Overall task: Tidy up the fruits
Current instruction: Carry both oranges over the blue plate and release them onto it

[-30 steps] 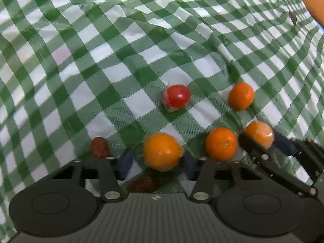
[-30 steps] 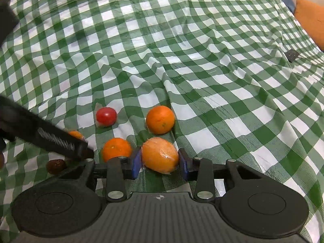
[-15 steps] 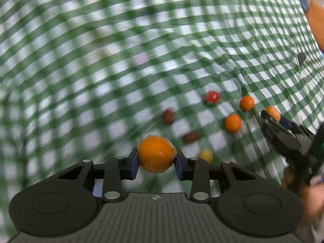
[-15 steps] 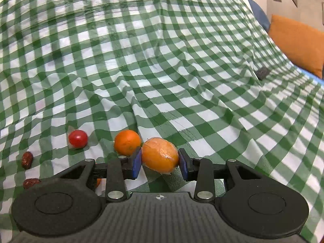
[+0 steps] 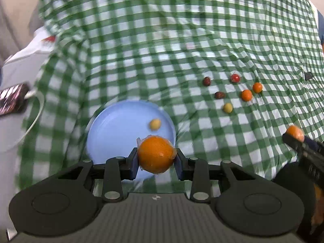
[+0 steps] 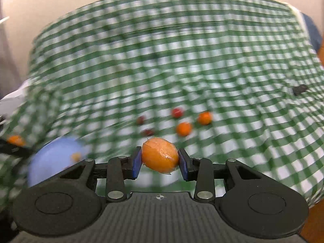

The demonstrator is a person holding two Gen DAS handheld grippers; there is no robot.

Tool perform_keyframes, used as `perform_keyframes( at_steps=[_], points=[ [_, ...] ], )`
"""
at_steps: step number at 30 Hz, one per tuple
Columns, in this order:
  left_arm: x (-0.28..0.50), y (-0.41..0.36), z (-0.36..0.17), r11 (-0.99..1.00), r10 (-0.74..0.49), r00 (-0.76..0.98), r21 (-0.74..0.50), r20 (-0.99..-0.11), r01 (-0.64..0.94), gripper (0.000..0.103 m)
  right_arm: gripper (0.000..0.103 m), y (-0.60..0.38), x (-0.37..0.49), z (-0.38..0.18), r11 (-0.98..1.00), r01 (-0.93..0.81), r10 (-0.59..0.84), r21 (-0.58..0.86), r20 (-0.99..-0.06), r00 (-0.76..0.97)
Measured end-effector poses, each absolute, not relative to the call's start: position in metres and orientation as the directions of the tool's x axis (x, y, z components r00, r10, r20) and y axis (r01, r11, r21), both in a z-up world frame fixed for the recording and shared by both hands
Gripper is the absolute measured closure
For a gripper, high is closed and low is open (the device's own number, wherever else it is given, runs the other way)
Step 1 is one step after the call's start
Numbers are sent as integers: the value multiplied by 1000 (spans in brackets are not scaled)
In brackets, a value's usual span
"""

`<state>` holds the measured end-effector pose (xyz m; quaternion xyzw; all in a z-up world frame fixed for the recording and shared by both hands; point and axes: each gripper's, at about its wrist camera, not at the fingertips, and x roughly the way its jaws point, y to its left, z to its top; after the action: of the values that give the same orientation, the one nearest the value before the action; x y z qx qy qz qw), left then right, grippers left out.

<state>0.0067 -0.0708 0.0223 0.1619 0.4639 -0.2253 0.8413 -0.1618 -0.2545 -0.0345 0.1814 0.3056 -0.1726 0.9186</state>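
Both tongs [image 5: 155, 160] [image 6: 160, 160] now higher, each clamping one orange [image 5: 156, 154] [image 6: 160, 155]; two oranges [image 5: 246, 95] left.

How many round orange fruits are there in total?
4: one in the left claw, one in the right claw, and two loose on the green checked cloth. More may be hidden.

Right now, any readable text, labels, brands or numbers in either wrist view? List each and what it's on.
None readable in either view.
Red mark on the white object at the left edge of the left wrist view: blurred, cannot tell whether it is lettering.
Patterned dark object below it: too blurred to read.
Crosshair symbol on each gripper body: a sign only, no characters.
Small dark item on the checked cloth: too small to tell.
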Motion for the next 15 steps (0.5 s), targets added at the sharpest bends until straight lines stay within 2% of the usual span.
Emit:
perform_keyframes(
  at_steps=[9, 15],
  points=[
    [-38, -12, 24, 895, -154, 497, 92, -854, 436, 63, 63, -170, -164, 1, 964, 189, -44, 188, -588, 808],
    [-53, 6, 22, 903, -144, 519, 103, -842, 417, 64, 63, -145, -170, 8, 977, 137, -12, 163, -598, 801]
  ],
)
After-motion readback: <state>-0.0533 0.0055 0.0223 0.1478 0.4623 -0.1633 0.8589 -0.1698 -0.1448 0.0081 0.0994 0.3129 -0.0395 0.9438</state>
